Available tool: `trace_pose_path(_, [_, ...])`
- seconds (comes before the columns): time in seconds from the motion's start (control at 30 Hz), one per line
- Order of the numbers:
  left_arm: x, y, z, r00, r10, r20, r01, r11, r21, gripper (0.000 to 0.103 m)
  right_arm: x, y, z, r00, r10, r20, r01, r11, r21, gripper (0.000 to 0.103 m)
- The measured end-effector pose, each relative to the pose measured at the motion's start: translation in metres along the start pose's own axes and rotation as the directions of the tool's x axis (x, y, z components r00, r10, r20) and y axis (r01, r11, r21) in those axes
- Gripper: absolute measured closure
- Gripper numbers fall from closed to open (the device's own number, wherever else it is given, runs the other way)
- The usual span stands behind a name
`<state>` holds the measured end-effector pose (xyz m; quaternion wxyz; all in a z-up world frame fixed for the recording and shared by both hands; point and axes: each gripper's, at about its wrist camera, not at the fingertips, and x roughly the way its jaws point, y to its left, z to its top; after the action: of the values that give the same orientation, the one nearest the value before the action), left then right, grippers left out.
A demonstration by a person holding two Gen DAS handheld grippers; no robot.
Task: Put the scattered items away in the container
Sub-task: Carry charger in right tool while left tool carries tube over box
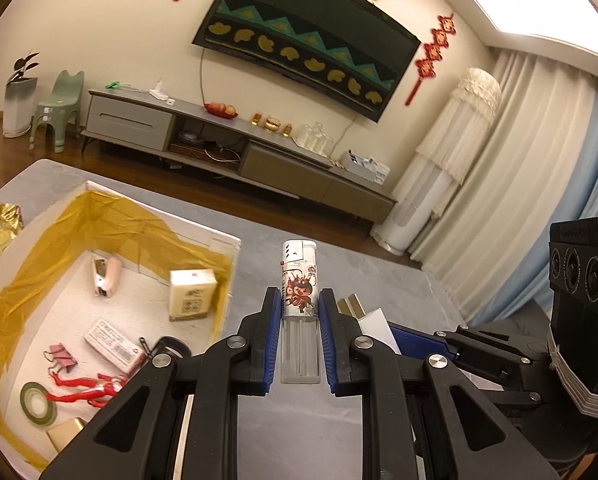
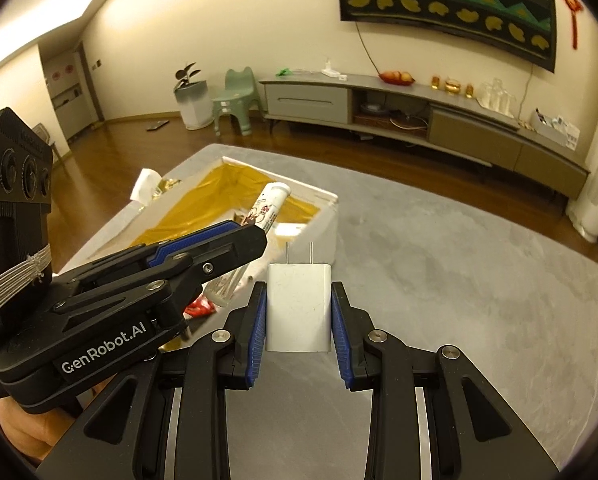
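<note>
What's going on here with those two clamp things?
A person is tidying small items into a white box lined with gold film, using two hand-held grippers. The left gripper is clamped on a lighter, held beside the box. The right gripper is clamped on a white charger plug, prongs pointing forward, over the grey table. The box already holds a stapler, a binder clip, a tape roll and a red figure.
</note>
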<state>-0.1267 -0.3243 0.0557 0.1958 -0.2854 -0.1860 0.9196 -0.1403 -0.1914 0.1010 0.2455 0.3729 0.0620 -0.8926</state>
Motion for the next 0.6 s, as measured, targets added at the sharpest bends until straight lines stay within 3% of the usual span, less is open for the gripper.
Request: trace_pose_path(0.6, [-0.024, 0.064, 0.018, 0.996, 0.068, 0.060, -0.059, 0.988, -0.140, 0.083, 0.026, 0.055, 0.039, 1.000, 0.027, 0.001, -0.027, 0.995, -0.099, 0.071])
